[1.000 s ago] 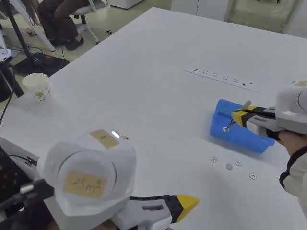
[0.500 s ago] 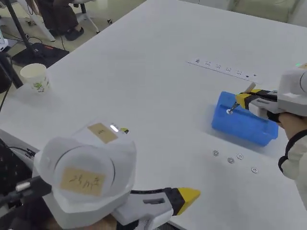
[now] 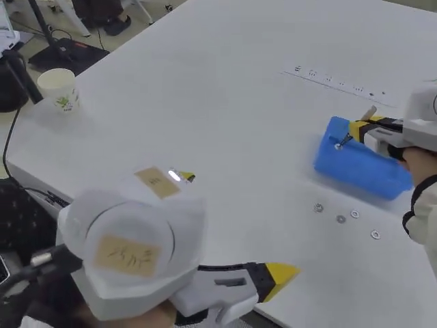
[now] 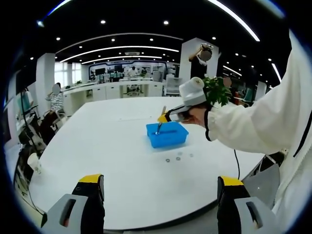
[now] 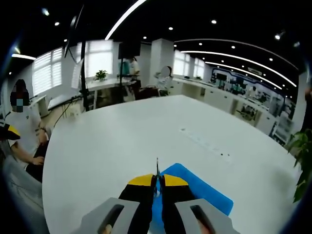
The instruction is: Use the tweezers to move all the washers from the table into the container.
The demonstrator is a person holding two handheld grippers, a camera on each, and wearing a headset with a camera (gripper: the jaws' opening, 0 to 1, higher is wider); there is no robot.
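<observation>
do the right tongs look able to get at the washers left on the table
Probably yes. The washers lie in the open on the table beside the container, nothing over them, and the right tongs hold the tweezers at the container.

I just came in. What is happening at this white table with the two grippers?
A person is using tweezers to put washers into a blue container. The right gripper is shut on the tweezers, whose tips are over the container. Four washers lie on the table beside the container. The left gripper is open, holds nothing, and is near the table's edge.
</observation>
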